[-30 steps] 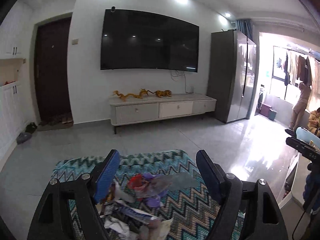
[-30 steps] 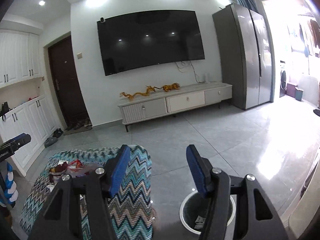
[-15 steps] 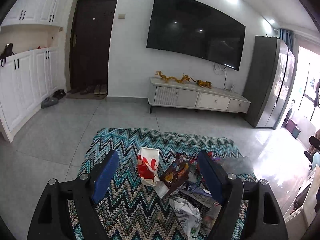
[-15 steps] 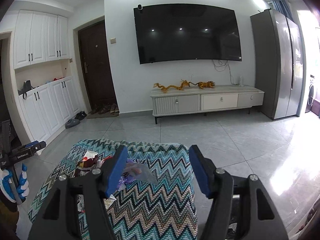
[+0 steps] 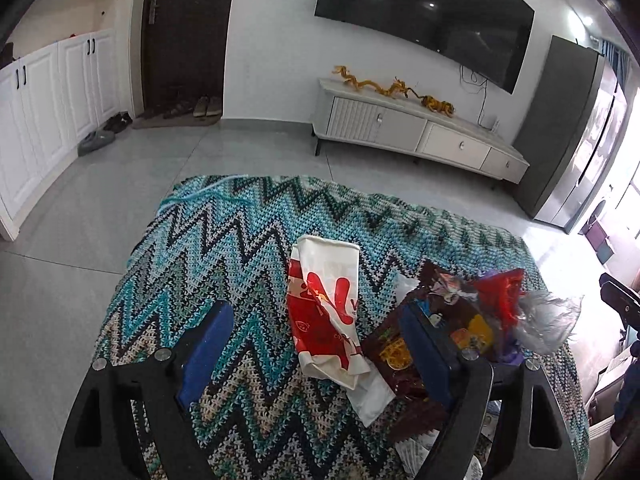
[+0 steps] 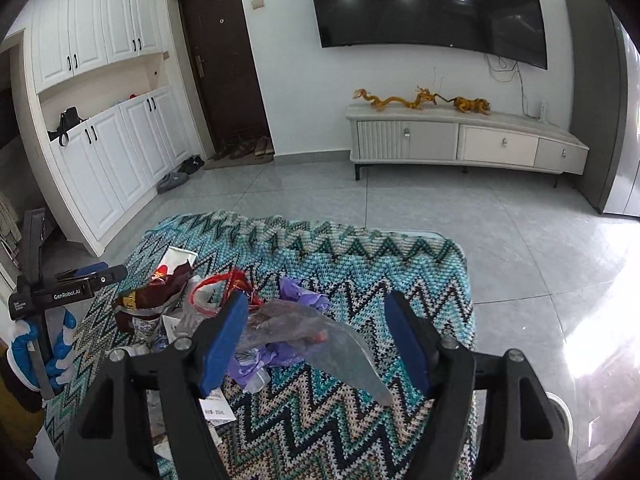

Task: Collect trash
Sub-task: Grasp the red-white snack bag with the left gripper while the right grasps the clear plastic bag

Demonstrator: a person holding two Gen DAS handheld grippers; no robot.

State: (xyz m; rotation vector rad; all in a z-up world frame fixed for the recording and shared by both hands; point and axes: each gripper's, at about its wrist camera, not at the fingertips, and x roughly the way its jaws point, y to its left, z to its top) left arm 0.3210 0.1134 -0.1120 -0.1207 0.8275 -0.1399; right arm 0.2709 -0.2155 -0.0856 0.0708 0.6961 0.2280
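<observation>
Two tongs spread – left tongs [image 5: 316, 348], right tongs [image 6: 316, 344] – above trash-strewn zigzag rug [image 6: 360, 264], grey tile floor [image 6: 520, 232].

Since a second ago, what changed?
Both views swung left and down toward the trash on the zigzag crocheted rug. The left hand-held gripper now straddles the red-and-white paper bag; the right hand-held gripper hovers over clear plastic film. Both stayed open, empty.

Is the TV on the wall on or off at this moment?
Off, as far as the frames show: the TV screen is uniformly dark in both wrist views, with only ceiling-light reflections on it and no picture.
</observation>
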